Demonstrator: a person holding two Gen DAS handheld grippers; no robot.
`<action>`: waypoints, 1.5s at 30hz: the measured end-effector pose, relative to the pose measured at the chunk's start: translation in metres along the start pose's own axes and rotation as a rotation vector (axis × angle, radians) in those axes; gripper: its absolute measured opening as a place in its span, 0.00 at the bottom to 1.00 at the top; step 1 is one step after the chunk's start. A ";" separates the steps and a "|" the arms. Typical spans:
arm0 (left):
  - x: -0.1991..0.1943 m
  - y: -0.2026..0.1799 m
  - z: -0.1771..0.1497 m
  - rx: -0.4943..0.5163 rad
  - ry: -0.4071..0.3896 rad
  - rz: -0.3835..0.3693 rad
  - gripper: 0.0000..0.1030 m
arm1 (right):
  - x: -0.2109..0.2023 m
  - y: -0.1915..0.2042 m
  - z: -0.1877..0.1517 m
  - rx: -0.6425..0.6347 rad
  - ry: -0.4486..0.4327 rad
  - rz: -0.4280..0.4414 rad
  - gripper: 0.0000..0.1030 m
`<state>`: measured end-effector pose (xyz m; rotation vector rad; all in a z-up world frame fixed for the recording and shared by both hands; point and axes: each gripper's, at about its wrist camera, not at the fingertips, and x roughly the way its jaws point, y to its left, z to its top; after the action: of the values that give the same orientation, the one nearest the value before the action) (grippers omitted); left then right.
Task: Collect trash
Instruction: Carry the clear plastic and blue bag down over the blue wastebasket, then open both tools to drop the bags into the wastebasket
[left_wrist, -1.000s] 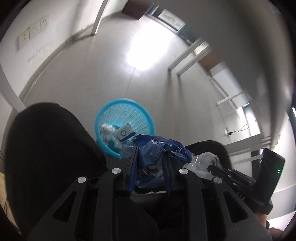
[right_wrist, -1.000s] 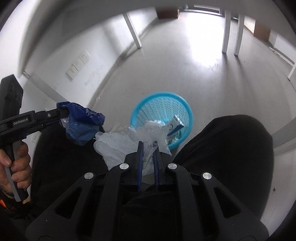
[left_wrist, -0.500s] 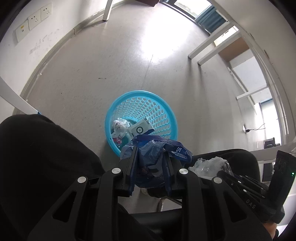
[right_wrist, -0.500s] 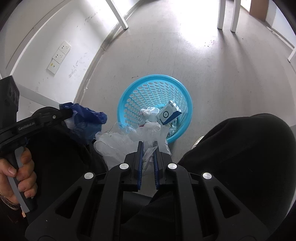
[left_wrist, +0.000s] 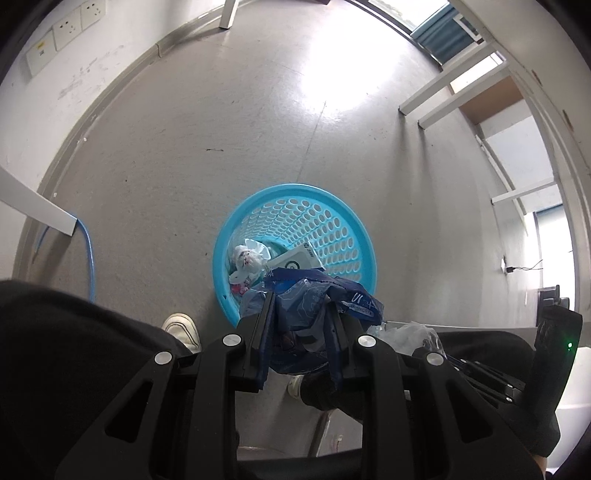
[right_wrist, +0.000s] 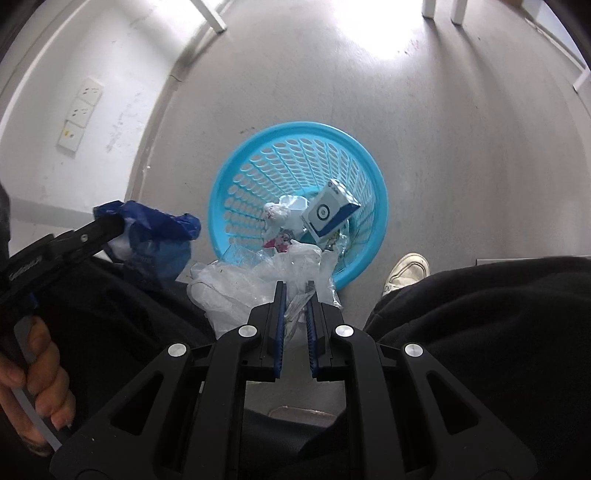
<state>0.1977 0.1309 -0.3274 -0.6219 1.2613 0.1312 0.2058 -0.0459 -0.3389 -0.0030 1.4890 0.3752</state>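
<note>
A light blue perforated waste basket (left_wrist: 343, 221) (right_wrist: 258, 155) stands on the grey floor just below both grippers. Inside it lie a white and blue carton (right_wrist: 328, 212) (left_wrist: 295, 260) and crumpled white paper (left_wrist: 245, 258) (right_wrist: 284, 210). My left gripper (left_wrist: 299, 314) is shut on a crumpled dark blue plastic bag (left_wrist: 314, 299) (right_wrist: 159, 240), held over the basket's near rim. My right gripper (right_wrist: 295, 295) is shut on a clear crumpled plastic wrapper (right_wrist: 251, 280) (left_wrist: 406, 330), also above the near rim.
The person's black trouser legs (left_wrist: 74, 350) (right_wrist: 480, 314) flank the basket, with white shoes (left_wrist: 183, 326) (right_wrist: 406, 273) beside it. White table legs (left_wrist: 443, 92) stand at the far right, a blue cable (left_wrist: 88, 258) runs down at the left, and wall sockets (right_wrist: 79, 114) sit low on the wall.
Both grippers have come down toward the basket, which now looks larger and more central. Each still grips its piece of plastic.
</note>
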 end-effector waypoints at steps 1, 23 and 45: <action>0.006 -0.002 0.003 0.006 0.005 0.009 0.23 | 0.005 0.000 0.003 0.000 0.009 -0.003 0.09; 0.090 -0.002 0.061 -0.011 0.080 0.049 0.23 | 0.108 -0.031 0.067 0.120 0.146 -0.099 0.10; 0.088 -0.008 0.056 -0.013 0.099 0.109 0.52 | 0.109 -0.019 0.064 0.068 0.138 -0.155 0.46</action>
<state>0.2769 0.1315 -0.3964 -0.5764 1.3912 0.2015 0.2764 -0.0227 -0.4428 -0.0913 1.6254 0.2016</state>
